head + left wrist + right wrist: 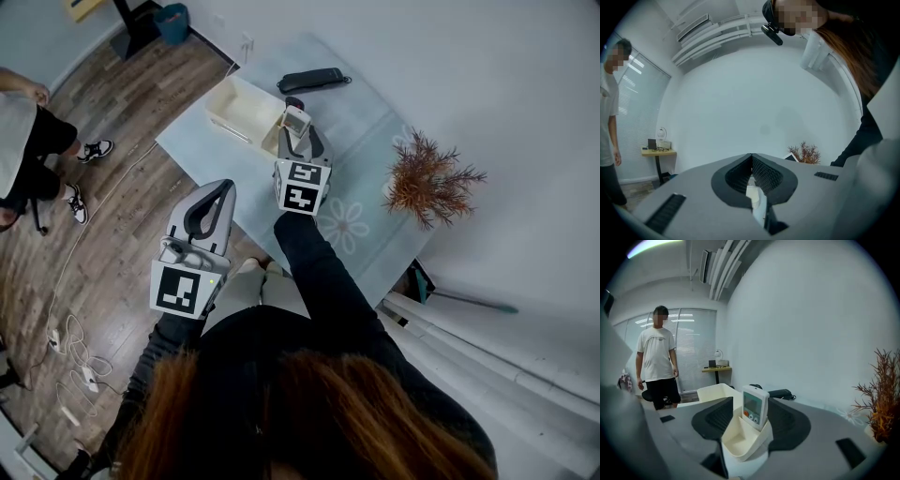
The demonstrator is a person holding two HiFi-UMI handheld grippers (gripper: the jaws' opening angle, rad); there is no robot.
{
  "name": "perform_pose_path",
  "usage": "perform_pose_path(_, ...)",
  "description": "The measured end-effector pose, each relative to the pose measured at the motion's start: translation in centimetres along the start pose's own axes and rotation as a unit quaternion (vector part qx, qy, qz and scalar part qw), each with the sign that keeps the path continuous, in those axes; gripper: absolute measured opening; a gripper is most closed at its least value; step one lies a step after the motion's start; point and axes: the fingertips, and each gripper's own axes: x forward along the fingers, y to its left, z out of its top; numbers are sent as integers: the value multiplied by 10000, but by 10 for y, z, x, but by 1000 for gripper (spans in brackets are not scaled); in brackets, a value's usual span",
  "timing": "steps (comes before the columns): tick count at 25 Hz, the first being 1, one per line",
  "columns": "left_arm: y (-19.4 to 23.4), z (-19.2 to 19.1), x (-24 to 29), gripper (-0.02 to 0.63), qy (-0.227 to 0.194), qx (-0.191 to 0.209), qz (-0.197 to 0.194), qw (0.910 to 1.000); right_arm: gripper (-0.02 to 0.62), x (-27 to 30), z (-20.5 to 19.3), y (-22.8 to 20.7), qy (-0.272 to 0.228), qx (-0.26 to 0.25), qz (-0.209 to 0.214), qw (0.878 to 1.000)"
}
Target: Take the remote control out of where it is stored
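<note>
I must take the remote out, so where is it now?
Right gripper view, centre: the remote stands in a cream holder between the right tongs, with the cream box behind on the left.

- The left tool point(751, 158) fills the lower part of the view, its two dark ribbed jaws closed, their tips meeting, with nothing gripped.
- A plain pale wall takes up most of the background.
- A dried reddish plant point(806, 153) shows just right of the jaw tips.
- At far left a person in a white shirt point(606, 117) stands by window blinds point(640, 89), near a small wooden worktop point(658, 152) carrying a lamp point(661, 133).
- At upper right are long reddish hair point(853, 51) and a dark sleeve point(862, 140).
</note>
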Motion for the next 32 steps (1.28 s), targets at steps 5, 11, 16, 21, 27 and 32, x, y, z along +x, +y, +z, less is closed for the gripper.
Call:
perform_pose_path(5, 6, 0, -2, 9, 17, -1, 26, 10000, 232, 15, 2, -11, 58, -48, -156, 9999)
perform_pose_path(11, 9, -3, -1, 9, 44, -6, 16, 10000, 252, 25, 9, -12, 45, -3, -294, 9996)
perform_pose_path(16, 9, -5, 0, 9, 66, 4, -16, 10000, 256, 31, 9, -10, 70, 161, -453, 9988)
perform_pose_path(21, 10, -9, 0, 9, 107, -19, -1, 9999, 256, 35, 3, -11, 138, 259, -597, 9978)
perform_pose_path(27, 11, -12, 0, 9, 145, -57, 1, 9999, 256, 38, 3, -13, 182, 62, -675, 9975)
perform_pose_path(32, 15, -13, 1, 9, 139, -72, 2, 9999, 253, 41, 1, -12, 122, 10, -664, 9977)
